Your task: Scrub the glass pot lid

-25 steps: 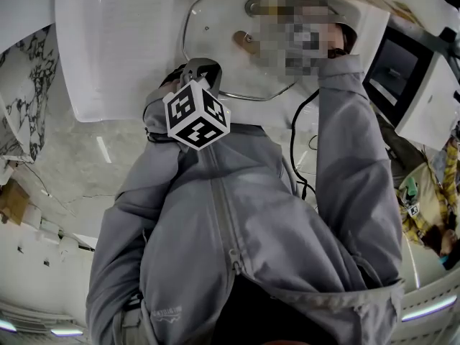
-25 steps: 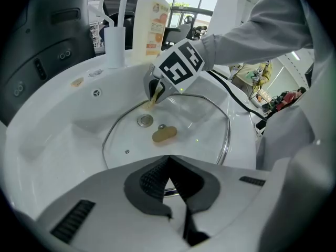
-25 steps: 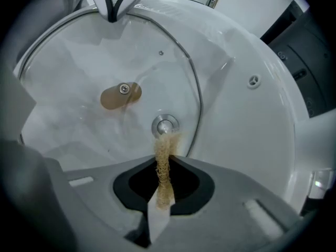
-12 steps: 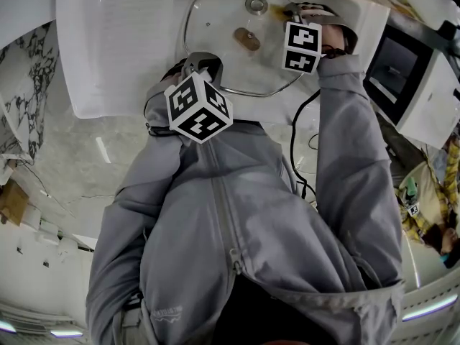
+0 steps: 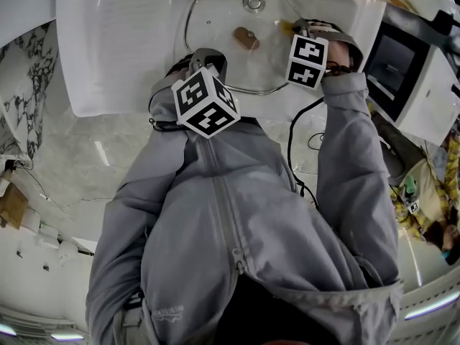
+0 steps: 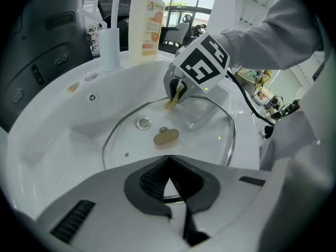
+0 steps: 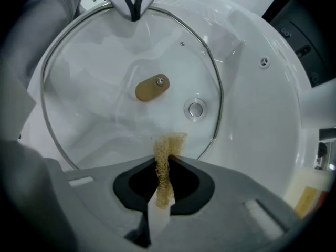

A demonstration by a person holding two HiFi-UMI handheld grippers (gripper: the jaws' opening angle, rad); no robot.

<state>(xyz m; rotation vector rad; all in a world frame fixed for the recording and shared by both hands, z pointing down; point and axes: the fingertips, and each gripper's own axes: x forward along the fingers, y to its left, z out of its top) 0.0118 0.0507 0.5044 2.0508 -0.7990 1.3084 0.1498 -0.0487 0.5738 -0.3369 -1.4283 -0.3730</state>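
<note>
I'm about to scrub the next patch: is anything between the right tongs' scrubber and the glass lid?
Nothing visible. The right tongs grip the tan scrubber over bare glass near the glass lid rim. The wooden knob sits off toward the centre, and the left tongs clamp the opposite rim.

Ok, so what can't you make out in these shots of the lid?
Head view: the left gripper covers its own hold on the lid rim.
Head view: the right gripper hides most of the scrubber; whether it touches the glass can't be told in any view.
Left gripper view: the bottle label is too small to read.
Head view: the jacket blocks part of the sink edge.
</note>
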